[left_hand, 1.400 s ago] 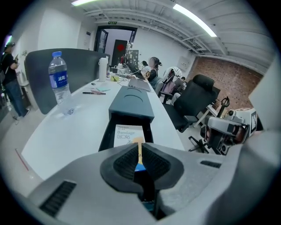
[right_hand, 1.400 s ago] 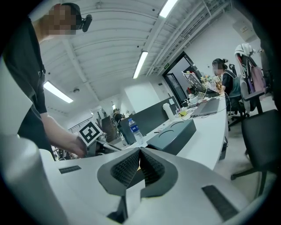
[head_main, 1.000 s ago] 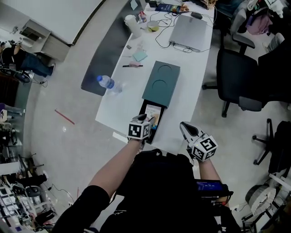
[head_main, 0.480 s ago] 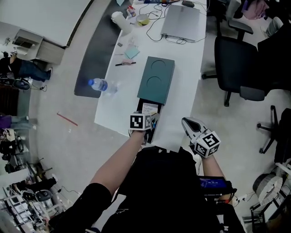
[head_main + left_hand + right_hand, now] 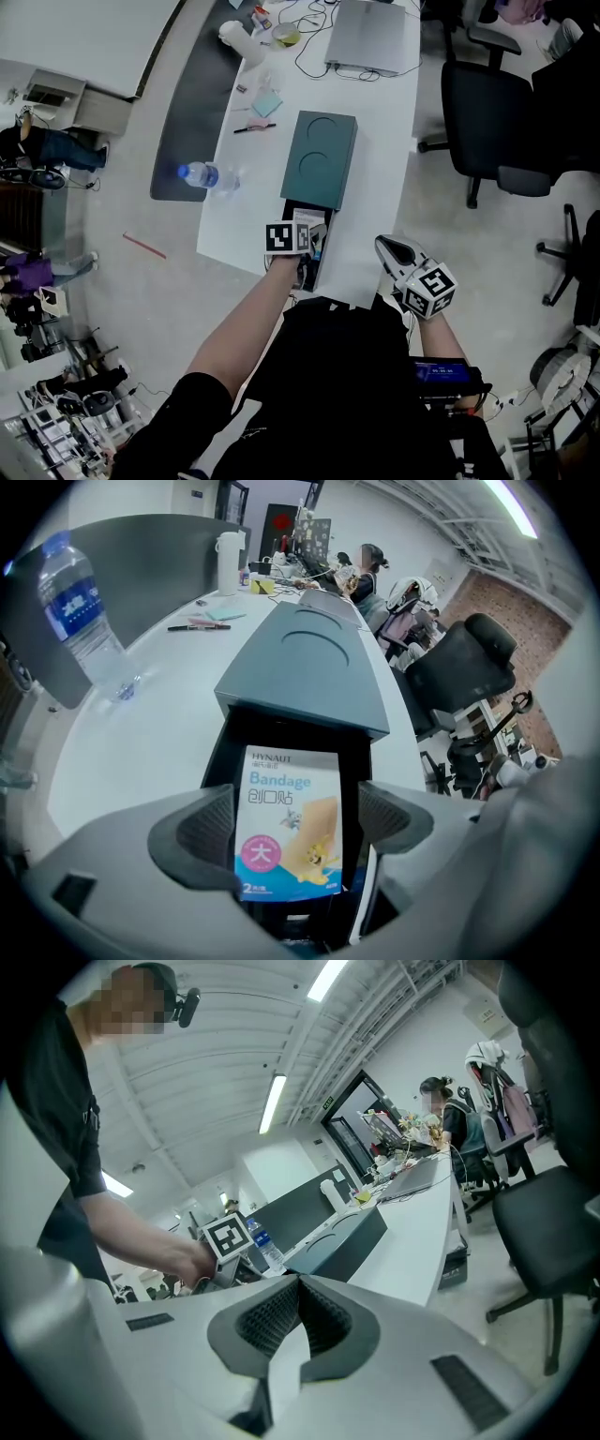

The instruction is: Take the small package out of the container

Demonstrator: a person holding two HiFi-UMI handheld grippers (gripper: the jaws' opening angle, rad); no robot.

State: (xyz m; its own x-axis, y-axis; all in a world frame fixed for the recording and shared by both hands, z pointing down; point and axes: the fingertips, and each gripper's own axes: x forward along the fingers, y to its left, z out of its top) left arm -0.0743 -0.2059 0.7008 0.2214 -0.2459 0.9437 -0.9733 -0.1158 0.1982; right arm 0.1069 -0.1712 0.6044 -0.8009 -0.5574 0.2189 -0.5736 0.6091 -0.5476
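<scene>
A teal box container [image 5: 323, 159] lies on the white table, its black drawer [image 5: 217, 761] slid out toward me. In the drawer lies the small package [image 5: 288, 822], a white and blue bandage pack. My left gripper [image 5: 302, 265] points steeply down over the drawer. Its jaws have just been opening and stand wide. In the left gripper view the package lies between the pads [image 5: 208, 822] of that gripper [image 5: 297, 808], untouched. My right gripper [image 5: 384, 246] hangs off the table's near right corner, shut and empty, which the right gripper view [image 5: 298, 1288] confirms.
A water bottle [image 5: 202, 175] stands at the table's left edge. A pen and sticky notes [image 5: 265, 103] lie behind the container, with a closed laptop [image 5: 370, 37] and cables at the far end. Black office chairs [image 5: 487, 103] stand to the right.
The left gripper has dipped a little further over the open drawer and its jaws have spread apart. The right gripper has stayed where it was.
</scene>
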